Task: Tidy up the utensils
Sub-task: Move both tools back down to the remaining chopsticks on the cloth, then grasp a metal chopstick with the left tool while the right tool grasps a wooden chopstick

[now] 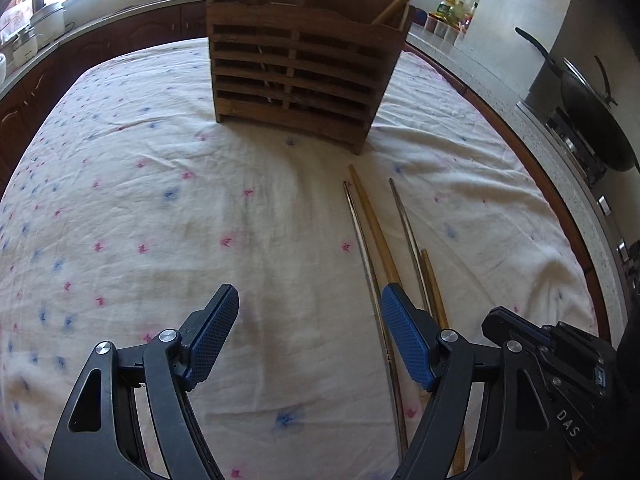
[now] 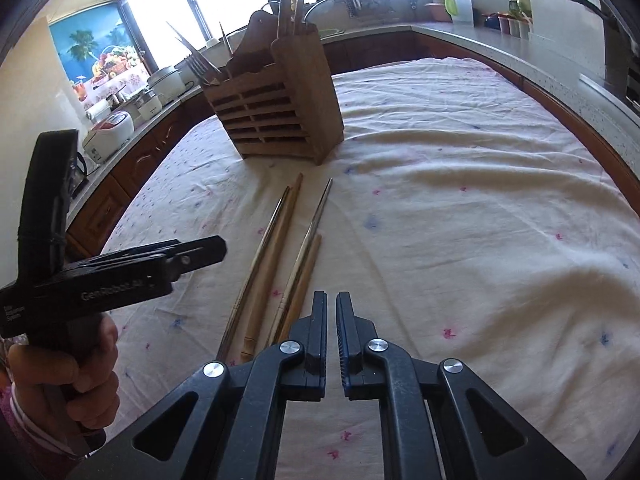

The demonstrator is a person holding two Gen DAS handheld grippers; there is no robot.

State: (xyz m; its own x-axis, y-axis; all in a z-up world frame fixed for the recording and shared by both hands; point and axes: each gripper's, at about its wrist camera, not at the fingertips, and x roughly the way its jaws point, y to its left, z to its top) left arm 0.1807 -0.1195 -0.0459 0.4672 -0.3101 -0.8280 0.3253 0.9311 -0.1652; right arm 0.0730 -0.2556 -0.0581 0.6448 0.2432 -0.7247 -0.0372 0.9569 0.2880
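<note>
We see four chopsticks lying on the surface, which is covered by a white cloth with small pink and blue marks. They form two pairs: a metal chopstick touching a wooden chopstick on the left, and a second metal chopstick touching a shorter wooden chopstick on the right. All four point toward the wooden utensil holder, which stands upright just beyond their tips. The holder has a slatted front and contains forks and other long utensils.

The right gripper sits above the near ends of the right pair; its fingers are drawn nearly together with a narrow gap between them, grasping nothing. The left gripper is held above the cloth just left of the chopsticks; its fingers are spread wide and released, grasping nothing.

Beyond the surface we see a kitchen counter and a dark pan.
</note>
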